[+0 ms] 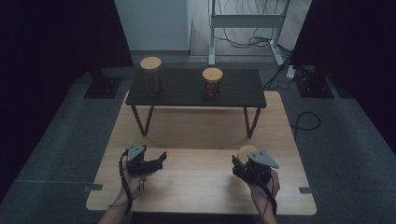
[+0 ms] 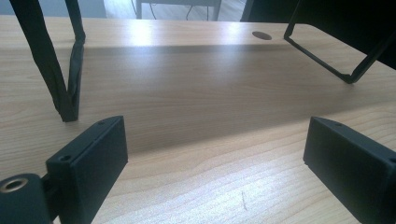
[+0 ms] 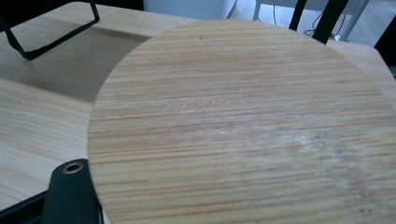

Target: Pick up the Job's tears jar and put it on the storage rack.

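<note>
The right gripper [image 1: 243, 164] is clamping a wooden lid [image 3: 243, 126] near the desk's [image 1: 196, 186] right edge, the left gripper [image 1: 156, 163] gaping empty; a shallow grip could be letting the lid slip.

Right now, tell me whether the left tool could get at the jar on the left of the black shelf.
Probably yes. The left tool is open and holds nothing, and bare table lies between it and the black shelf. The left jar stands alone on top, though some way off.

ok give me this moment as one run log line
left tongs: open, over bare table | right tongs: shut on bamboo-lidded jar | two jars on black shelf
</note>
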A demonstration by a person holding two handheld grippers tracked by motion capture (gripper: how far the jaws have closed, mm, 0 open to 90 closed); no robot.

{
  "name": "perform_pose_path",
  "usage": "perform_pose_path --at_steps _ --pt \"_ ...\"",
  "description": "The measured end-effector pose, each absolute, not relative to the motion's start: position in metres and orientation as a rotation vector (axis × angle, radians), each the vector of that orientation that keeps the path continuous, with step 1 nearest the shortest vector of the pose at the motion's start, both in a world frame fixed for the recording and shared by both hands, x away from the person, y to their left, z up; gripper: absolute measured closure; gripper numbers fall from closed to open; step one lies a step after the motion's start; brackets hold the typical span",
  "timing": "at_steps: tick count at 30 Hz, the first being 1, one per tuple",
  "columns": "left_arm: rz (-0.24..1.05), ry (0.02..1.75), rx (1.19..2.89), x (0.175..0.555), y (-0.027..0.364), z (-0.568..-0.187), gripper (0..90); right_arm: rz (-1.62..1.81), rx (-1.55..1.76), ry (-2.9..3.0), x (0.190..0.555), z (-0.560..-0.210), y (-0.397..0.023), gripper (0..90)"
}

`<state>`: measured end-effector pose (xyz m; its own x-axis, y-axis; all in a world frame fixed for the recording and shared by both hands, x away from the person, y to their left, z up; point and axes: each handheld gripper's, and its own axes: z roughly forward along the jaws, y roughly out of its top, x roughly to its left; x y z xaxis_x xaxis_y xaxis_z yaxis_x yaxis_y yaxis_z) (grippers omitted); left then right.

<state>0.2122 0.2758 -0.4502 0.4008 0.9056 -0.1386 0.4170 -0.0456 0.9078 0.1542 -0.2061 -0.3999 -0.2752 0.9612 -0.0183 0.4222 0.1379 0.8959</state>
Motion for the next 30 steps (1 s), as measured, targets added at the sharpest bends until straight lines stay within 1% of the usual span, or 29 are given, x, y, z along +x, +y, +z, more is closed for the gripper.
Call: perform_pose_path --at_steps 11,30 --pt "0.606 1.186 1.644 0.2120 0.2767 -0.4496 6.0 1.099 1.308 1.785 0.1558 -0.3919 -0.2025 25.1" --pt "0.604 1.185 1.644 0.2122 0.2769 -0.4495 6.0 1.102 1.317 1.780 0.1567 -0.3924 -0.2039 25.1"
